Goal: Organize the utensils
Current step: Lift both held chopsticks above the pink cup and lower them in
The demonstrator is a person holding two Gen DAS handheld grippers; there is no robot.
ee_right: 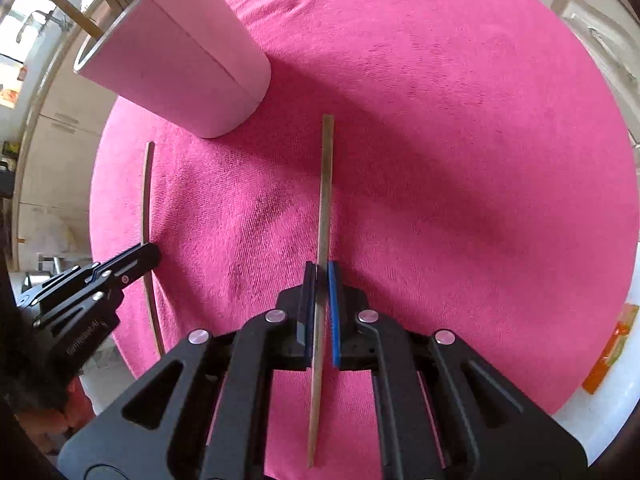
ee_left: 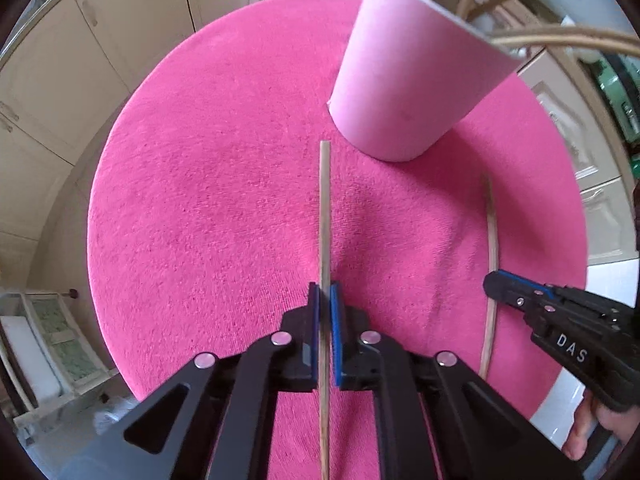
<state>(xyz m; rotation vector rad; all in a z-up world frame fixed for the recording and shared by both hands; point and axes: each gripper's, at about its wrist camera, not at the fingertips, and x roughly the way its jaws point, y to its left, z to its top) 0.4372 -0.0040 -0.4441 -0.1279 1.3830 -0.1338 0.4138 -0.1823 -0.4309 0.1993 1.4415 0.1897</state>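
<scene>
My left gripper (ee_left: pixel 325 292) is shut on a thin wooden chopstick (ee_left: pixel 325 208) that points ahead toward the pink cup (ee_left: pixel 408 80). Several wooden sticks stand in that cup. My right gripper (ee_left: pixel 494 284) shows at the right edge, shut on a second chopstick (ee_left: pixel 493 232). In the right wrist view the right gripper (ee_right: pixel 322 270) is shut on its chopstick (ee_right: pixel 326 184). At the left of that view are the left gripper (ee_right: pixel 150 254), its chopstick (ee_right: pixel 147 200) and the pink cup (ee_right: pixel 180 64) behind them. Everything is over the pink towel (ee_left: pixel 208 200).
The pink towel (ee_right: pixel 480 160) lies on a white tabletop (ee_right: pixel 600 420), where an orange packet (ee_right: pixel 608 352) sits at the right edge. Cream cabinets (ee_left: pixel 60 80) surround the table. A person's hand (ee_left: pixel 588 428) holds the right gripper.
</scene>
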